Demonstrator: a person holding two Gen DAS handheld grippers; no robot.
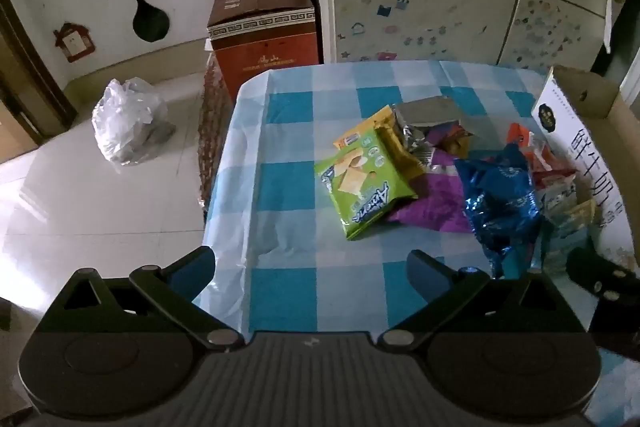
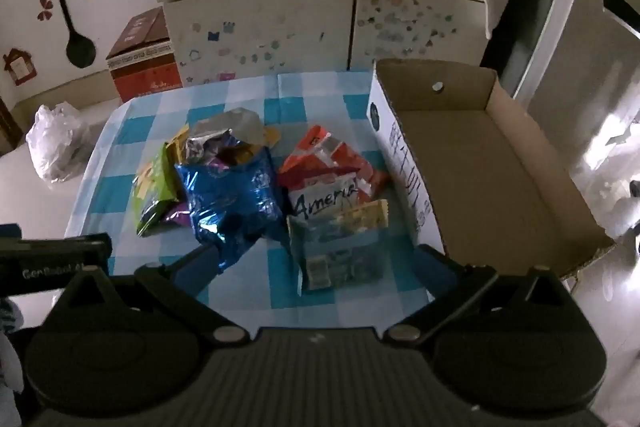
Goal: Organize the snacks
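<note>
Left tongs (image 1: 311, 267) spread wide, nothing between the blue pads, hovering over the near edge of the blue-and-white checked cloth surface (image 1: 280, 279). Right tongs (image 2: 316, 263) also spread, empty, just above the near end of the snack pile. Pile sits mid-surface: green crinkly cracker bag (image 1: 364, 183) on the left, overlapping a flat purple foil packet (image 1: 436, 203); yellow packet (image 1: 362, 127) and torn silver foil bag (image 1: 424, 115) behind it; shiny blue foil bag (image 2: 230, 195) in the middle; orange-and-white packet (image 2: 332, 155) to its right, partly under a white "America" labelled bag (image 2: 326, 199), with a pale blue packet (image 2: 340, 251) nearest the right tongs. Open brown cardboard box with white printed side (image 2: 480, 163) stands on the right edge of the surface, just beside the pile, interior bare as far as visible. Off the surface: red-brown carton (image 1: 264, 39) and crumpled white plastic bag (image 1: 128, 119) on the tiled floor (image 1: 80, 195), cream cabinet with stickers (image 1: 424, 15) behind.
</note>
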